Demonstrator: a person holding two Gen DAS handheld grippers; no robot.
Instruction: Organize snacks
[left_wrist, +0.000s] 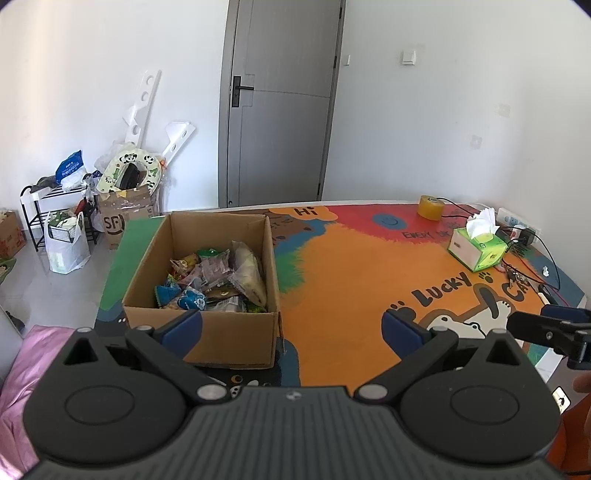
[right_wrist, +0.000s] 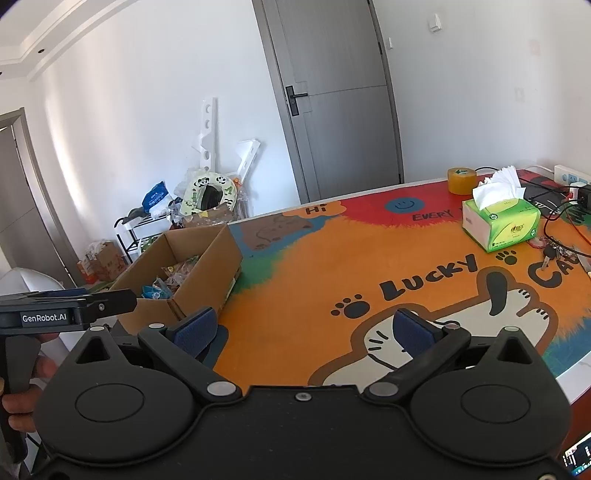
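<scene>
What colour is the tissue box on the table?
Green and white tissue box, clearest in the right wrist view.

My left wrist cam sits right behind my left gripper (left_wrist: 291, 328) and looks forward and down over the near edge of the desk (left_wrist: 351, 266). The cardboard box (left_wrist: 207, 280) is close in front of it, slightly left of centre, so I can see straight into it. My right wrist cam rides behind my right gripper (right_wrist: 304, 330), further right of the box (right_wrist: 184, 266), which shows at an angle and a bit farther off. Both face the grey door (left_wrist: 284, 99) behind the box. Shared: box, door, tissue box (left_wrist: 476, 247), tape roll (left_wrist: 430, 207), and each cam catches the other gripper at its edge.
</scene>
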